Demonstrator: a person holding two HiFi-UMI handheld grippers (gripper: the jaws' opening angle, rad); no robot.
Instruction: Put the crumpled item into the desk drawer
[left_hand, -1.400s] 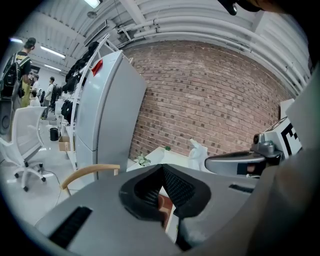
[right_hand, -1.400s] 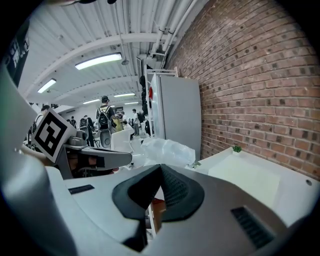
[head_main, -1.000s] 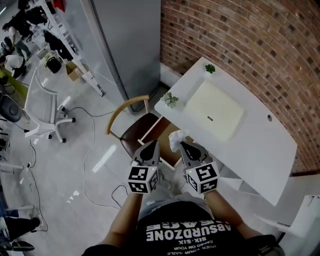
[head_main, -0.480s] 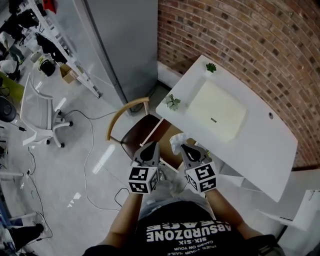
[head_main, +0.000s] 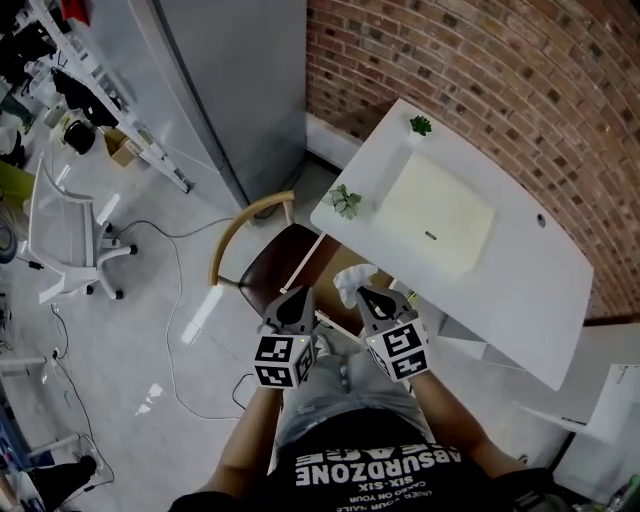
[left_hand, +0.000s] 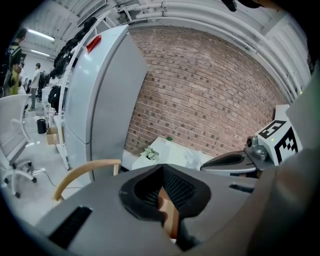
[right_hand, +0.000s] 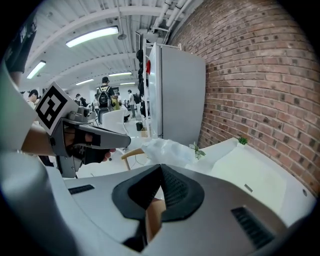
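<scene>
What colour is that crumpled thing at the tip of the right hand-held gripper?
White; the crumpled item shows best in the right gripper view.

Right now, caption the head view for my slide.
Right gripper holds crumpled white item near the white desk; left gripper alongside, empty.

The only print that can be read is on the person's black T-shirt (head_main: 372, 470) in the head view: "ABSURDZONE" in large white letters, with "SIX-SIX" under it. The finer lines below are too small to make out. The cube (head_main: 279, 360) of the left hand-held gripper (head_main: 296, 294) and the cube (head_main: 399, 350) of the right hand-held gripper (head_main: 362, 292) bear black-and-white square markers, which are patterns without letters. A small dark tag (head_main: 433, 236) on the cream mat (head_main: 440, 205) on the bench (head_main: 530, 290) is illegible, as is the red tag (left_hand: 93, 44) on the grey cabinet (left_hand: 100, 100).
</scene>
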